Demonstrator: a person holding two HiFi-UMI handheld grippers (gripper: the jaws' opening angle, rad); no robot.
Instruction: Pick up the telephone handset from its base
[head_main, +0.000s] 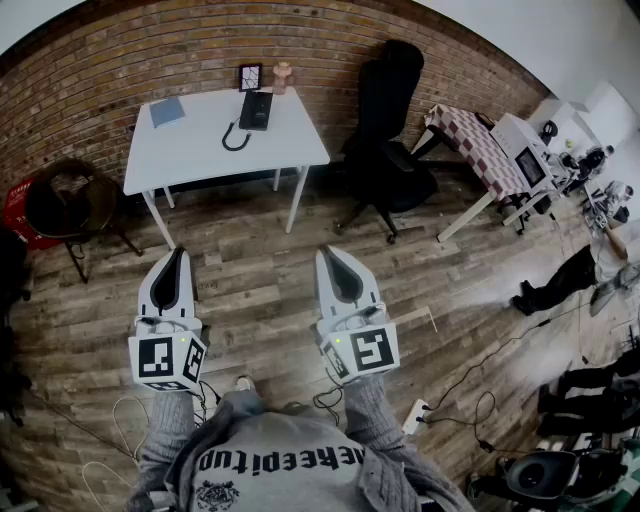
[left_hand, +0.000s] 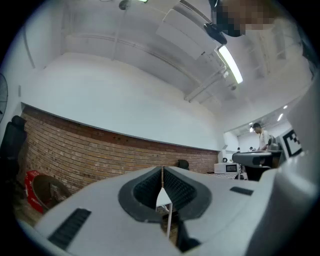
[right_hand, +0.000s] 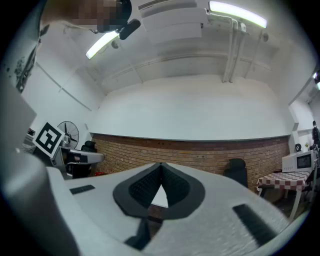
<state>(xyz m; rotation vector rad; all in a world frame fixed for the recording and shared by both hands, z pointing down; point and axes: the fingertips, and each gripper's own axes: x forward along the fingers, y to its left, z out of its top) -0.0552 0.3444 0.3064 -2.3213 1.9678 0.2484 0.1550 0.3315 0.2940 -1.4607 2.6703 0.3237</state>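
Observation:
A black telephone (head_main: 256, 109) with its handset on the base lies on a white table (head_main: 200, 150) by the brick wall, its curly cord (head_main: 235, 138) trailing to the front. My left gripper (head_main: 181, 253) and right gripper (head_main: 329, 253) are held over the wooden floor, well short of the table. Both are shut with nothing between the jaws. In the left gripper view the left gripper (left_hand: 162, 170) shows tips together, and the right gripper (right_hand: 161, 165) looks the same in its own view. The table shows as a white sliver behind each pair of jaws.
A blue book (head_main: 167, 110), a small frame (head_main: 250, 76) and a figurine (head_main: 282, 75) share the table. A black office chair (head_main: 385, 130) stands right of it, then a checkered table (head_main: 480, 150) with a microwave (head_main: 525, 160). A round dark stool (head_main: 65, 200) stands left. Cables (head_main: 470, 385) lie on the floor.

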